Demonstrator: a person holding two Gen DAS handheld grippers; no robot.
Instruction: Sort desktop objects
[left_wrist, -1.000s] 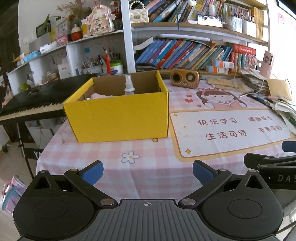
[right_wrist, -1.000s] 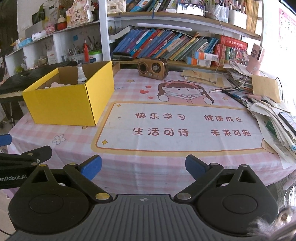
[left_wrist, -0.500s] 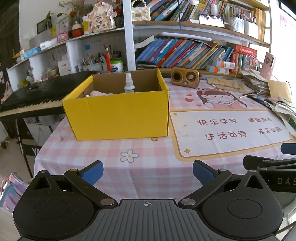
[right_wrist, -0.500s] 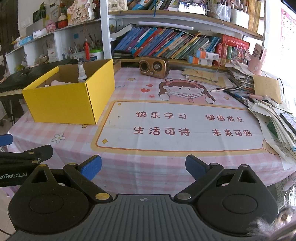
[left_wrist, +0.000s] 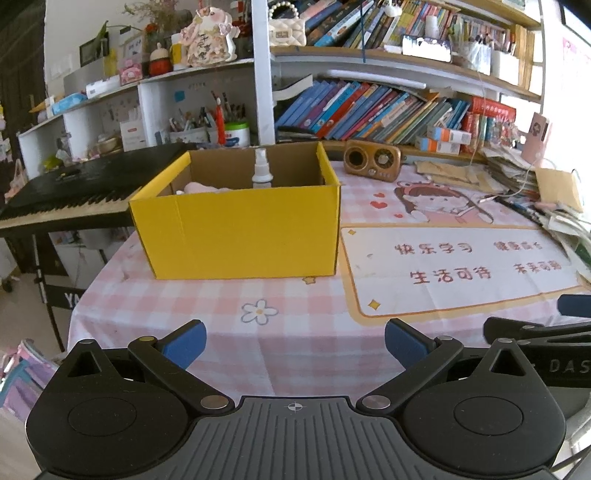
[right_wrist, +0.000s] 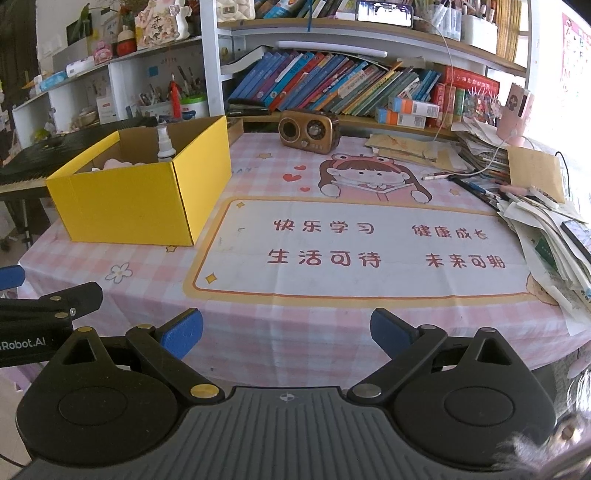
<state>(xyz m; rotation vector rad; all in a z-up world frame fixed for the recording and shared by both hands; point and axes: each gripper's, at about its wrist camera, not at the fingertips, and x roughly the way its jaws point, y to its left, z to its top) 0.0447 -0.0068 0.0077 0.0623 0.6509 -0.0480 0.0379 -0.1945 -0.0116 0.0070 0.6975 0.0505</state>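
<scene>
A yellow cardboard box (left_wrist: 240, 229) stands open on the pink checked tablecloth; it also shows in the right wrist view (right_wrist: 140, 199). Inside it a small white spray bottle (left_wrist: 261, 170) stands upright next to something pink (left_wrist: 201, 187). My left gripper (left_wrist: 294, 341) is open and empty, held near the table's front edge, well short of the box. My right gripper (right_wrist: 286, 330) is open and empty, near the front edge, to the right of the left one.
A brown retro radio (left_wrist: 372, 160) stands at the back of the table. Piles of papers and pens (right_wrist: 546, 221) crowd the right side. A keyboard piano (left_wrist: 74, 192) stands left of the table. Bookshelves (left_wrist: 369, 110) rise behind.
Both grippers have drawn back slightly and risen a little; the box looks a bit farther and lower in view. Both stay open and empty.
</scene>
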